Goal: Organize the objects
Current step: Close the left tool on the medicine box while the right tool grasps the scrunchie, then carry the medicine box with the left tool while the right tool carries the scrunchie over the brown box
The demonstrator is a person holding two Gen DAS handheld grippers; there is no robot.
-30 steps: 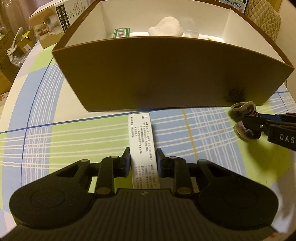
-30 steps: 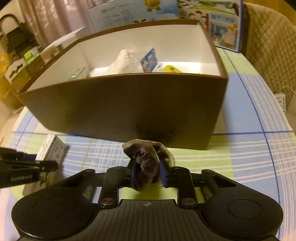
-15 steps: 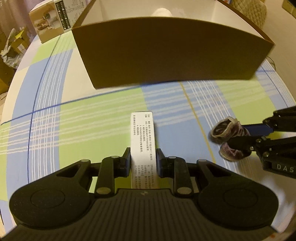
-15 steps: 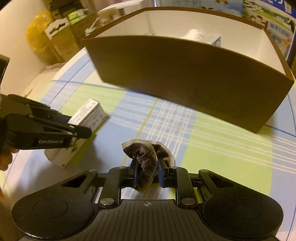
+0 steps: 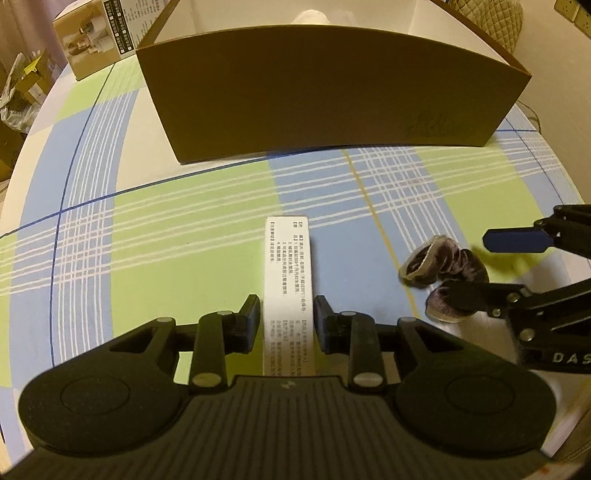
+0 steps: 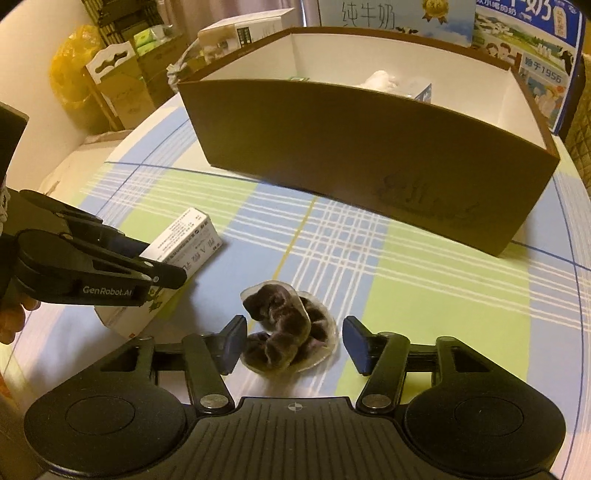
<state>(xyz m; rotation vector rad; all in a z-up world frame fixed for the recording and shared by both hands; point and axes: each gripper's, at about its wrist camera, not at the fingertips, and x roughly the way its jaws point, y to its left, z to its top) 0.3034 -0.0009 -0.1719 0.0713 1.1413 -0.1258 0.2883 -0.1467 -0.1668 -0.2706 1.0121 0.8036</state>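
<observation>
A long white printed box (image 5: pixel 288 266) lies on the checked tablecloth (image 5: pixel 166 266), and my left gripper (image 5: pixel 287 310) is shut on its near half. From the right wrist the same white box (image 6: pixel 184 240) shows partly behind the left gripper (image 6: pixel 166 269). A dark purple velvet scrunchie (image 6: pixel 284 332) rests on the cloth between the spread fingers of my right gripper (image 6: pixel 295 332), which is open and not touching it. In the left wrist view the scrunchie (image 5: pixel 443 266) sits by the right gripper (image 5: pixel 476 266). Behind both stands a big brown box (image 6: pixel 369 147), white inside, holding several items.
The brown box (image 5: pixel 332 92) fills the far side of the table. A tan product carton (image 5: pixel 96 40) sits at the back left, milk cartons (image 6: pixel 395 14) behind. Stacked cartons (image 6: pixel 122 85) stand off the table's left edge. A hand (image 6: pixel 14 321) holds the left gripper.
Both grippers have drawn back from the brown box and come down to the cloth. My right gripper has opened and let go of the scrunchie, which now lies on the table.
</observation>
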